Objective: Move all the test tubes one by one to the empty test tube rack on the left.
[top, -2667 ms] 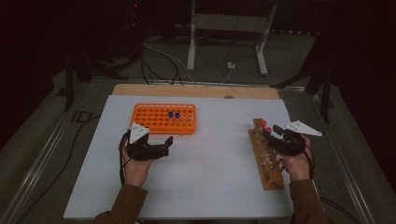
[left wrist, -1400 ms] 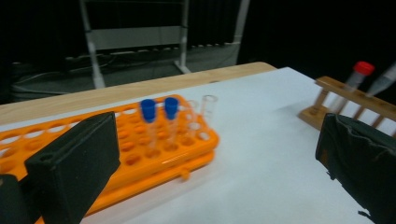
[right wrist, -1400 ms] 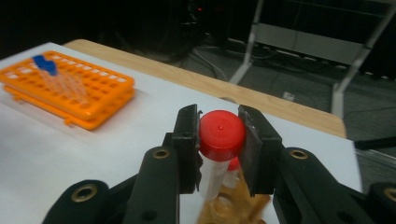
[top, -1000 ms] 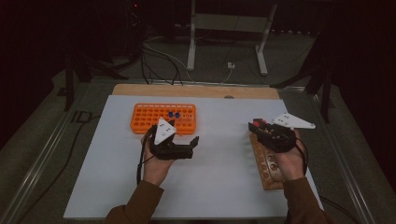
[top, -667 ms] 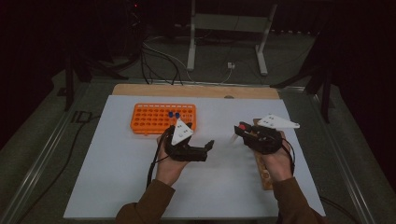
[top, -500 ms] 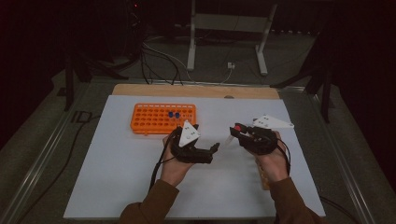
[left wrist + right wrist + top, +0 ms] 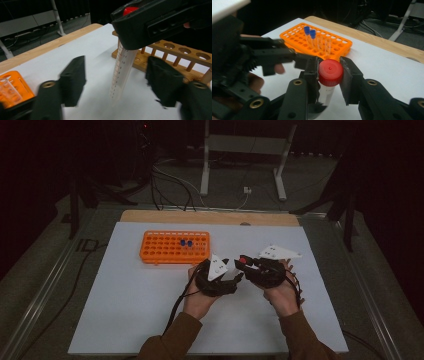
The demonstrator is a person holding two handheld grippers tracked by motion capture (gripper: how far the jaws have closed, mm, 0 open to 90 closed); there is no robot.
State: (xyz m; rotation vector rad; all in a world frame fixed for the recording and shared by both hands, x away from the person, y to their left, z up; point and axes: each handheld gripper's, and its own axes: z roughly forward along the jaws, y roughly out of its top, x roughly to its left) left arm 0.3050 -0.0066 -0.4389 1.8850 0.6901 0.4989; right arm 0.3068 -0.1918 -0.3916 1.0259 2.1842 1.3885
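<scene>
A clear graduated tube (image 7: 120, 72) with a red cap (image 7: 330, 72) hangs upright above the white mat, and my right gripper (image 7: 329, 75) is shut on it just under the cap. My left gripper (image 7: 239, 276) meets it at the table's middle. Its jaws have just been closing and now stand on either side of the tube's lower part. The fingers (image 7: 73, 77) are still apart from the glass. In the high view the right gripper (image 7: 241, 261) holds the cap right beside the left one.
An orange rack (image 7: 170, 247) at the back left holds two blue-capped tubes (image 7: 309, 35) and some clear ones. A wooden rack (image 7: 175, 50) with round holes lies behind the held tube. The white mat (image 7: 125, 310) covers the table.
Both hands have come together at the middle of the mat. The left gripper's jaws have narrowed around the lower part of the tube that the right gripper carries.
</scene>
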